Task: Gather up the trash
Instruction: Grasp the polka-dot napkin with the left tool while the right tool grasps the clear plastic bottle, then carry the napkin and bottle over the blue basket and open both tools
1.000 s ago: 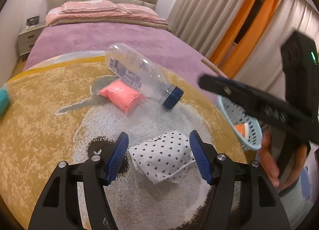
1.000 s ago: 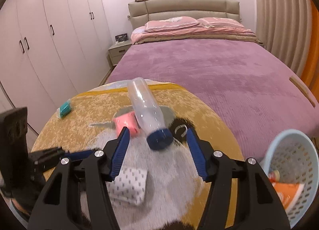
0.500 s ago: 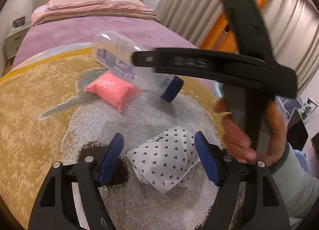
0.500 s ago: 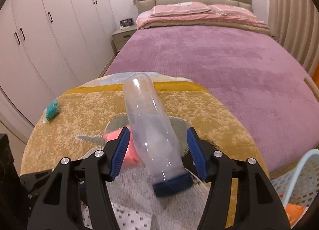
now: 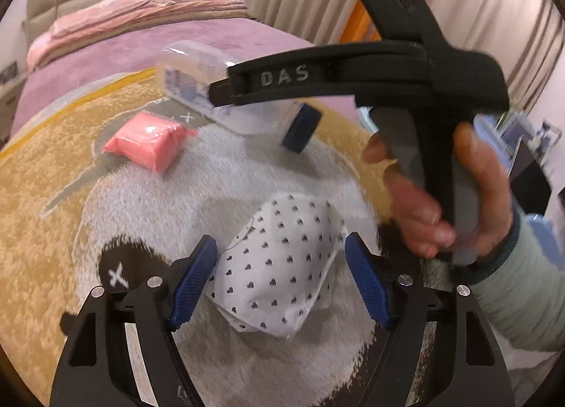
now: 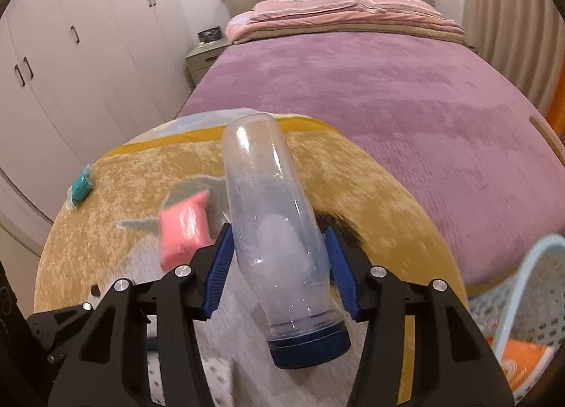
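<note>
White heart-print packet (image 5: 282,273) lies on the rug (image 5: 53,230) between the spread fingers of the left claw (image 5: 280,287), untouched. Farther off, right claw (image 6: 279,273) straddles the clear bottle (image 6: 275,230), not visibly clamped; cannot tell if lifted. Pink packet (image 5: 150,142) left; basket (image 6: 522,294) right.

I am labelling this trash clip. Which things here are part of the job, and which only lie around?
Job: plastic bottle, heart-print packet, pink packet, teal packet, blue basket, left gripper, right gripper.

Around: bed, nightstand, wardrobe, rug.
</note>
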`<state>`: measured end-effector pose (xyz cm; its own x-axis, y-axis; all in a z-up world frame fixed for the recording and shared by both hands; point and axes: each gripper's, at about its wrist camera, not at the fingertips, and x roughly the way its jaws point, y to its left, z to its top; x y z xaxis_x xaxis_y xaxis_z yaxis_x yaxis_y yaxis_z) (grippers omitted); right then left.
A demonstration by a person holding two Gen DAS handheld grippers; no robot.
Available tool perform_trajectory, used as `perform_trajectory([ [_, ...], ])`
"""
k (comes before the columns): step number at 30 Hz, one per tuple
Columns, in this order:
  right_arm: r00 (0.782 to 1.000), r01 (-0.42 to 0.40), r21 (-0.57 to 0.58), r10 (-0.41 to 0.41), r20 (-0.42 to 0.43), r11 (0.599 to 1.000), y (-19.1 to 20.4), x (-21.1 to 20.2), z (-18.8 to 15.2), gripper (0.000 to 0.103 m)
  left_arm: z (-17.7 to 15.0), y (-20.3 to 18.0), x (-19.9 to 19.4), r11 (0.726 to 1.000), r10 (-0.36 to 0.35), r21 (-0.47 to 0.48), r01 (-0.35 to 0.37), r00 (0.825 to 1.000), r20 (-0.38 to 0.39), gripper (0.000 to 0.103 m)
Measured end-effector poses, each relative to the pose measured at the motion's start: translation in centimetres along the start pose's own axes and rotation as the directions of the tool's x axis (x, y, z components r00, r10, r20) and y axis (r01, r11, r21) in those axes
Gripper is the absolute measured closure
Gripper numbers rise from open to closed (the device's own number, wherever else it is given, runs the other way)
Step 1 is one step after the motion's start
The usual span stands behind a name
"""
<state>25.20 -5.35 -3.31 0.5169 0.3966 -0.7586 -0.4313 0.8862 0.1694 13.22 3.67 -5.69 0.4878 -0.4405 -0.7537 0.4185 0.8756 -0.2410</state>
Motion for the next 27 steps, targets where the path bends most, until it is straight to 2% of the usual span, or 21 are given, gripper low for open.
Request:
perform_trajectory([
  [5, 1.0, 0.009, 0.058, -0.01, 0.012, 0.998, -1.7, -1.9, -2.1, 0.054, -0.9, -2.2, 0.0, 0.996, 0.084, 0.042, -0.083, 0.996, -0.027, 0.031],
  [8, 0.999, 0.033, 0.084, -0.035, 0.023, 0.996, -2.5, -3.2, -3.5, 0.054, -1.3, -3.3, -0.1, 0.988, 0.142, 0.056, -0.141, 0.989, -0.027, 0.042],
  [12, 0.999, 0.019, 0.131, -0.024, 0.032, 0.991, -3.7, -4.9, -5.0, 0.054, -1.7, -4.0, -0.2, 0.979, 0.195, 0.054, -0.194, 0.981, -0.013, 0.056],
  [13, 0.999, 0.017, 0.138, -0.023, 0.037, 0.99, -3.8, -5.3, -5.3, 0.054, -1.7, -4.0, -0.3, 0.981, 0.19, 0.045, -0.189, 0.982, -0.011, 0.061],
  [15, 0.999, 0.008, 0.156, -0.015, 0.047, 0.988, -4.2, -6.3, -6.1, 0.054, -1.7, -4.1, -0.5, 0.985, 0.171, 0.02, -0.17, 0.985, -0.007, 0.077],
  [18, 0.998, -0.015, 0.178, 0.005, 0.055, 0.984, -4.6, -7.5, -7.0, 0.054, -1.7, -4.0, -0.6, 0.987, 0.157, -0.022, -0.157, 0.988, 0.002, 0.087],
  [27, 0.991, -0.06, 0.212, 0.032, 0.131, 0.975, -5.4, -12.1, -8.6, 0.054, -1.3, -4.9, -3.1, 0.986, 0.135, -0.112, -0.122, 0.984, 0.114, 0.091],
])
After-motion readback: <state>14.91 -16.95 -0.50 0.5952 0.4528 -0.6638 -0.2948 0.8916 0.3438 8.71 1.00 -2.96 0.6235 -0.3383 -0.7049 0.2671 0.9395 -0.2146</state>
